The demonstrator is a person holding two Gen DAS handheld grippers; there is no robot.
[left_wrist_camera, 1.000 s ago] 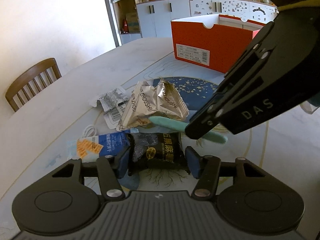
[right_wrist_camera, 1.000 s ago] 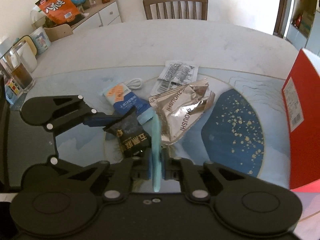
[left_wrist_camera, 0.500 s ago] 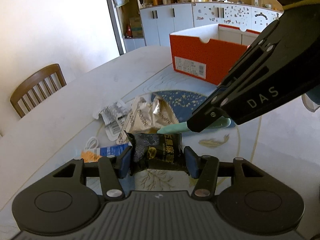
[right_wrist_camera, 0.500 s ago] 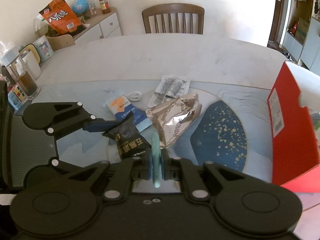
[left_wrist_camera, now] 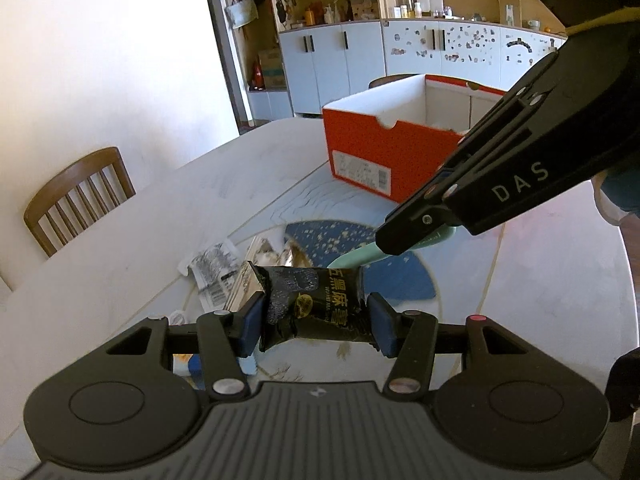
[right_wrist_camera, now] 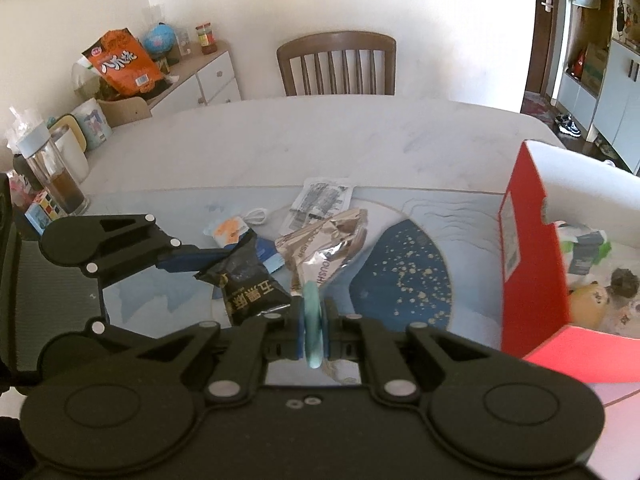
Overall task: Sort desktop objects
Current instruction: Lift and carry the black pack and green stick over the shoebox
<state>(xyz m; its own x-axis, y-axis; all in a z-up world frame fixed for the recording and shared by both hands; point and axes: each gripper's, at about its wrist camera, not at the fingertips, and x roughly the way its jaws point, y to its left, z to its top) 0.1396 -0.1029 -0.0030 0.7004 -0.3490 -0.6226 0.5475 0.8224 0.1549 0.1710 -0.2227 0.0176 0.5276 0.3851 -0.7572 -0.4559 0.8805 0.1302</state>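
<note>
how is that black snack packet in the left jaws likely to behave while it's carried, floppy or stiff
Probably floppy: the black snack packet looks crumpled and buckled where the left gripper pinches its ends. Its wrapper looks glossy, so it may slip. It seems light, hanging clear of the table without sagging much.

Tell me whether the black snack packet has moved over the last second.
Yes. The black snack packet, clamped in the left gripper, has risen off the blue mat, above the silver wrapper.
</note>
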